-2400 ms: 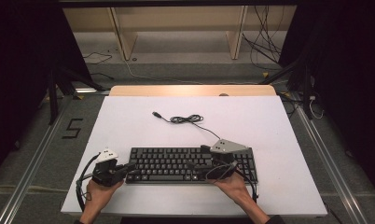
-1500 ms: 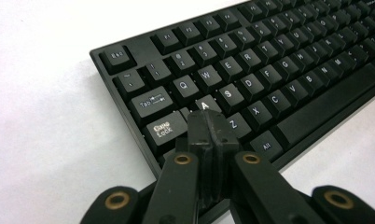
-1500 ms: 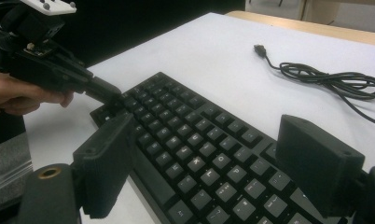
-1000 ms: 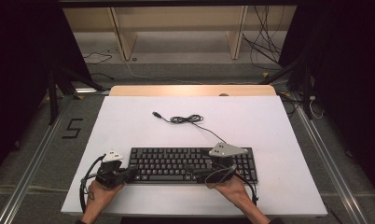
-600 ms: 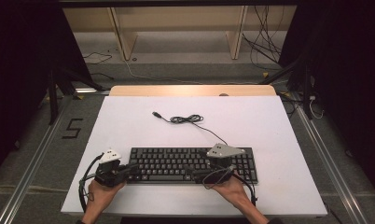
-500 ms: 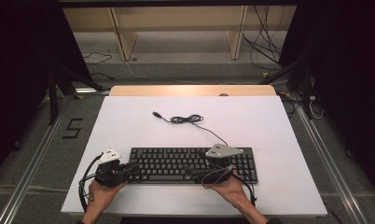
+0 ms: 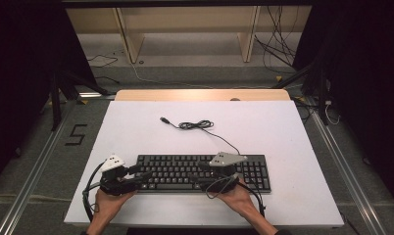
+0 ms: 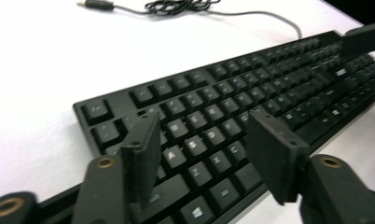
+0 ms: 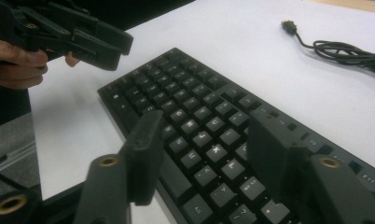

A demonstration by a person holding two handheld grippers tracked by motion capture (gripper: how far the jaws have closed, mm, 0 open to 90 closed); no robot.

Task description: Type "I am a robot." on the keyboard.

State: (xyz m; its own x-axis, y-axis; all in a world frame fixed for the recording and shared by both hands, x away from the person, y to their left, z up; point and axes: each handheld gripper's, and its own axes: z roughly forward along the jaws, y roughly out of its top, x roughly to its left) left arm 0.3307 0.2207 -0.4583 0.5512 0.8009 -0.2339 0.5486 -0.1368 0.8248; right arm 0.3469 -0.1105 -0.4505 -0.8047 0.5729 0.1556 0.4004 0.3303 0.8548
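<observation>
Two claws hover over the black keyboard [image 7: 203, 172] at our edge of the white worktop [image 7: 283, 127]: left claw [image 8: 202, 154] just opening, right claw [image 9: 204, 154] just narrowing, both part-open and empty. Placement looks finished; possibly key presses remain.

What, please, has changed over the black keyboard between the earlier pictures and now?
The right gripper has slid left along the black keyboard, jaws just closing partway on nothing. The left gripper has just opened, also empty. The keyboard and its coiled black cable have not moved.
</observation>
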